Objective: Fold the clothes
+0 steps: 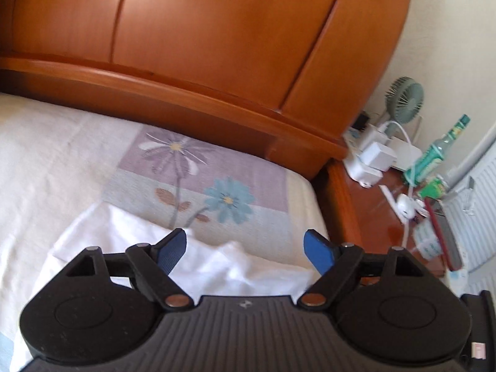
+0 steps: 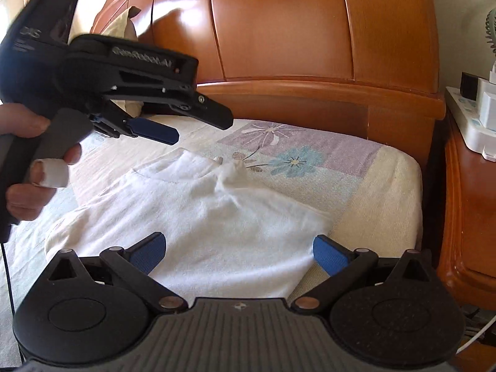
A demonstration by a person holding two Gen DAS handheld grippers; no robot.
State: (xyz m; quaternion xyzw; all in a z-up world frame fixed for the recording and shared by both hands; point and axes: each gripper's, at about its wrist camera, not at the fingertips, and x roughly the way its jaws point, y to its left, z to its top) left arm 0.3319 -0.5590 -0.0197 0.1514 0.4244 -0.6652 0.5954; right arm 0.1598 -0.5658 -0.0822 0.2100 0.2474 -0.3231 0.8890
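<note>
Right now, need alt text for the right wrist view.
A white T-shirt lies spread on a bed with a wooden headboard. The right gripper hangs open above its lower part, and the left gripper, held in a hand, is open above the collar.

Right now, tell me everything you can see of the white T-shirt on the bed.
The white T-shirt is soft knit cloth and lies mostly flat on the bedspread, its round collar toward the wooden headboard. One shoulder by the collar is bunched into a small ridge, and a short sleeve spreads at the left of the right wrist view. Neither gripper holds it: the left gripper hangs open above the collar, and the right gripper is open over the lower part.
</note>
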